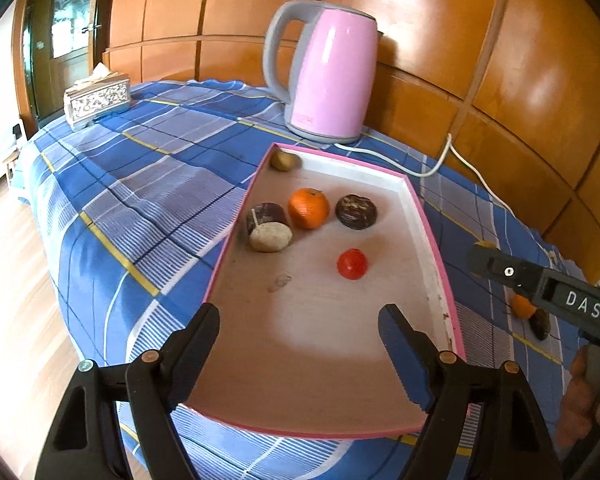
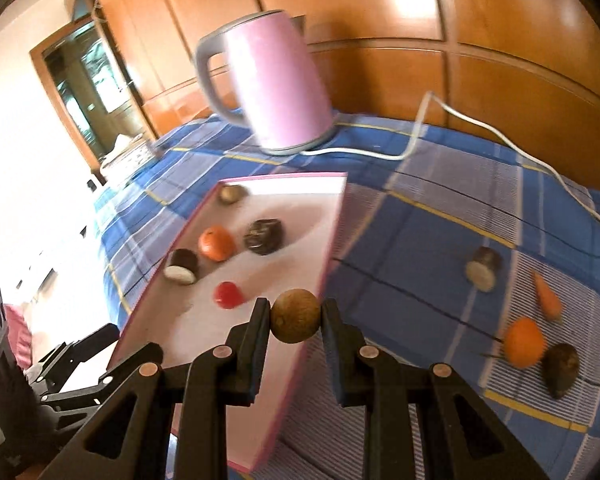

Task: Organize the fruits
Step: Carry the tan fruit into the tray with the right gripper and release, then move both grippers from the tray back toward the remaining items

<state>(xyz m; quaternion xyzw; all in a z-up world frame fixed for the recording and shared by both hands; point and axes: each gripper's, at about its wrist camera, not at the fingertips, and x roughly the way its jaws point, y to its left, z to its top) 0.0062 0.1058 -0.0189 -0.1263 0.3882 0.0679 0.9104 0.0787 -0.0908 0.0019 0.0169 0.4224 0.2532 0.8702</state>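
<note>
The left gripper [image 1: 300,344] was held over the near end of the pink-rimmed tray [image 1: 440,256], its jaws standing wide apart with nothing between them. The right gripper [image 2: 296,320] was clamped on a round brown fruit [image 2: 295,321], which was carried just above the tray's right rim, near the tray's 5 o'clock corner in the right wrist view.

The tray lay on the blue checked cloth [image 1: 140,184] of the table. Inside it, an orange [image 1: 308,208] was seen near the middle. A dark round fruit [image 1: 356,211] lay just beside it at 3 o'clock, and a dark cut piece with a pale face [image 1: 269,227] at 8 o'clock. A red tomato [image 1: 352,264] was found apart from the orange at 5 o'clock. A small brownish fruit [image 1: 285,160] was tucked into the tray's far left corner, at 12 o'clock.

On the cloth to the right of the tray, well apart from it, more items were seen in the right wrist view: a cut piece [image 2: 483,268], a carrot [image 2: 547,296], a second orange [image 2: 524,342] and, touching it at 4 o'clock, a dark pointed fruit [image 2: 560,370].

Beyond the tray, at 12 o'clock, a pink kettle [image 1: 332,76] stood with its white cord [image 1: 440,164] trailing to the right. A tissue box [image 1: 97,100] was set at the table's far left, at 10 o'clock.
</note>
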